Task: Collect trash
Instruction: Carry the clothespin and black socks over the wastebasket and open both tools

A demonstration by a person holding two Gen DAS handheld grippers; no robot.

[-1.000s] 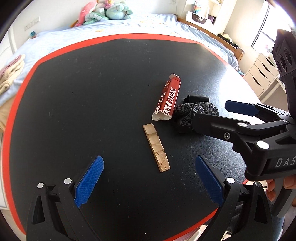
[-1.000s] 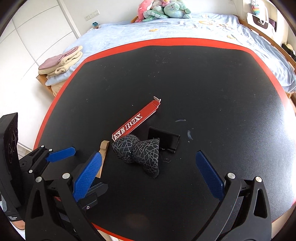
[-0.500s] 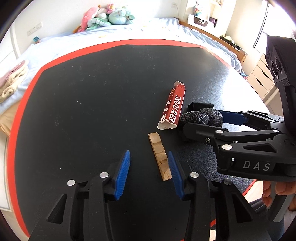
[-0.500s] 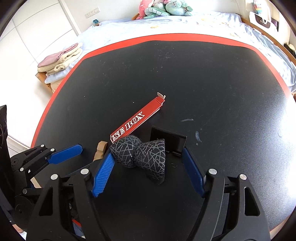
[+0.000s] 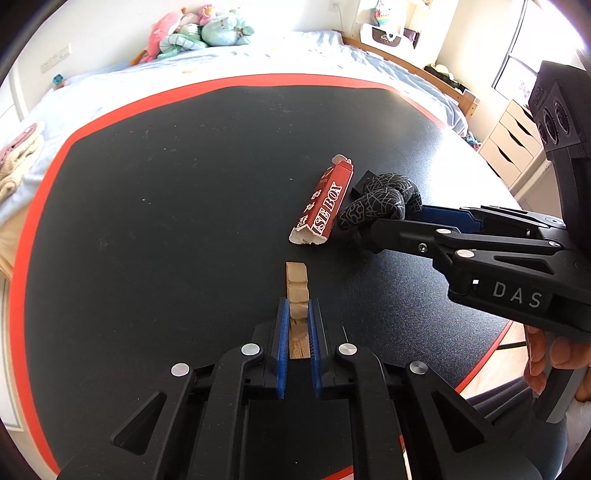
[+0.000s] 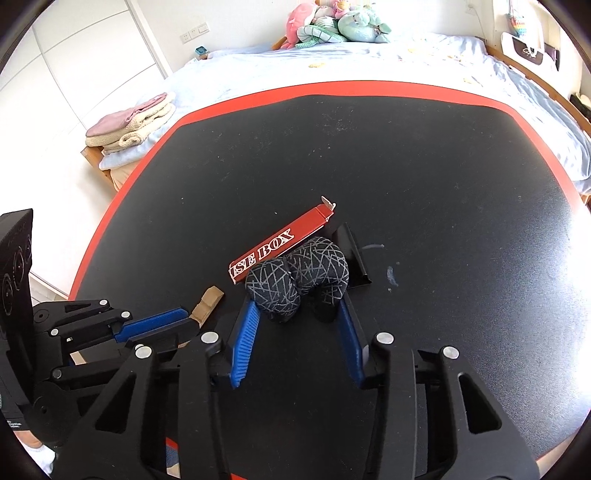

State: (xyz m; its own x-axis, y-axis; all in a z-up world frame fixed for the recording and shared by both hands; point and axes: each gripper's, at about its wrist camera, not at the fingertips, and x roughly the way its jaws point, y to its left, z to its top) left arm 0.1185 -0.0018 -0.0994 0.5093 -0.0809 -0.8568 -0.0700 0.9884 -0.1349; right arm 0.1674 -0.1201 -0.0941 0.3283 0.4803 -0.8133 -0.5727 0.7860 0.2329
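Grasp step, both sides. Left gripper (image 5: 296, 325) has just closed and pinches the near end of the tan wood strip (image 5: 296, 286), which lies on the black table (image 5: 166, 221). Red carton (image 6: 279, 248) lies untouched mid-table. Right gripper (image 6: 297, 317) has just been closing; its pads now press the black patterned pouch (image 6: 299, 275). Next move, I'd say: lift both clear without snagging the carton.

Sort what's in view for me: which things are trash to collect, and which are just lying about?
Job:
- brown cardboard strip, in the left tool, which has just closed on it
- black patterned bundle, between the right tool's closing pads
- red box
- small black piece behind the bundle

Lying about:
- plush toys on the bed
- folded towels
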